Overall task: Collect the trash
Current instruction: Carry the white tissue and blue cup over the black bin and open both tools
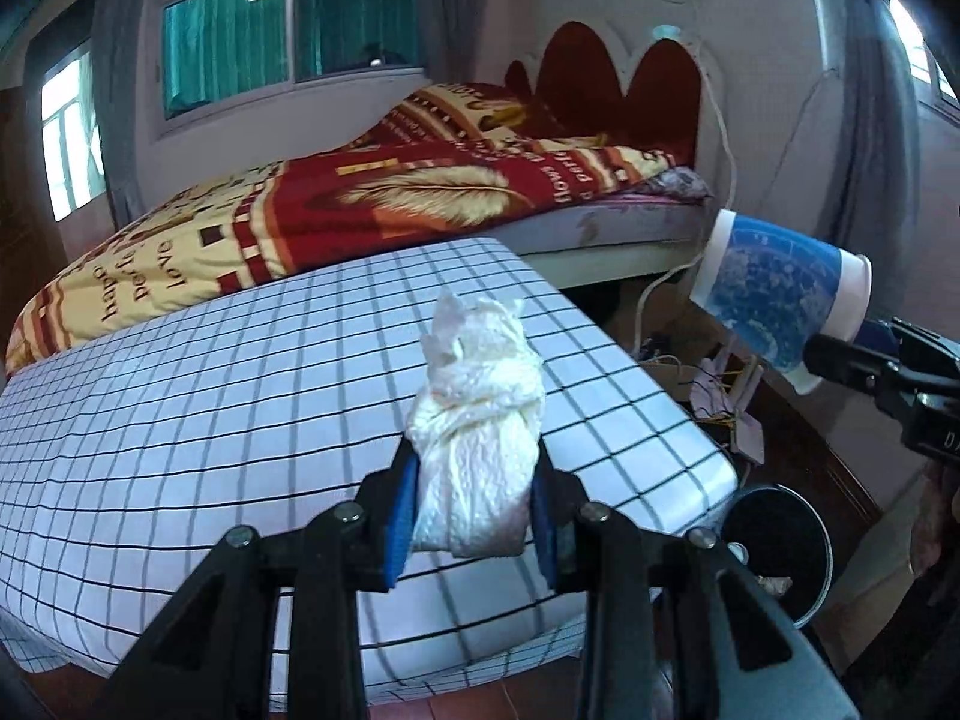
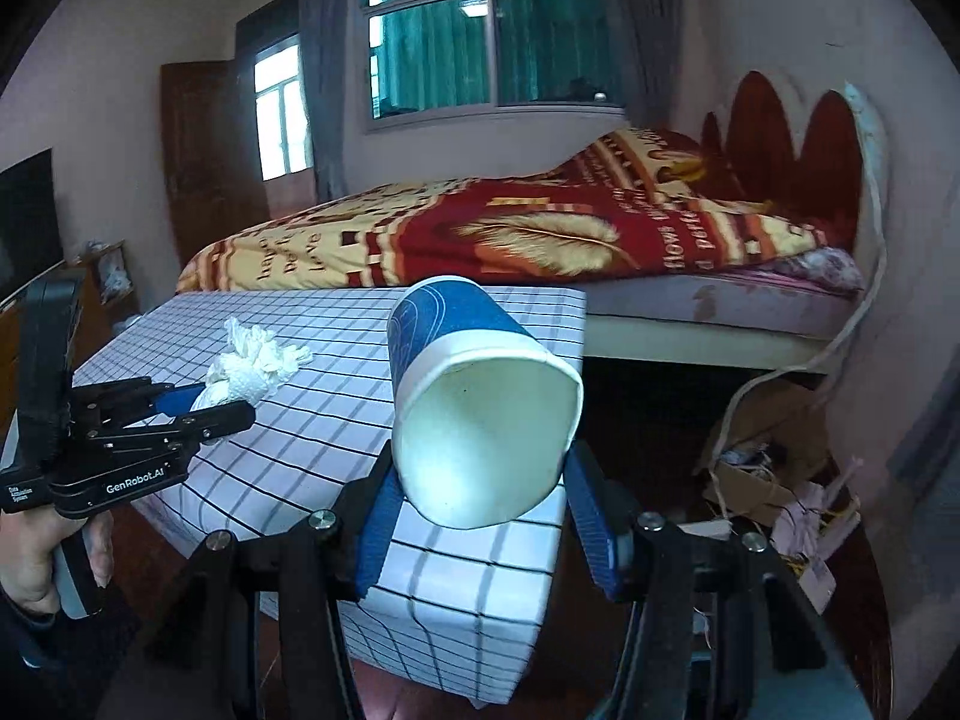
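Bedroom: a desk (image 1: 180,420) under a white grid-check cloth stands against the side of a bed (image 1: 600,228) with a red and cream blanket (image 1: 360,198). Red scalloped headboard (image 1: 600,72) at the wall, window (image 1: 288,12) behind with grey curtains. At the desk's right end, a black trash bin (image 1: 780,546) sits on the floor, a few scraps inside. Cardboard box (image 2: 756,480) with clutter further right, white cable (image 2: 840,330) hanging down the wall.

Your left tongs (image 1: 474,516) are pinching a crumpled white paper towel (image 1: 480,420), held in the air above the desk, pointing down at a slant. Your right tongs (image 2: 480,516) are clamped on a blue and white paper cup (image 2: 480,408), lying sideways, open mouth toward the camera, rim squashed oval, over the desk's right end. Your left hand (image 2: 36,552) wraps the grip, seen from the right wrist view.
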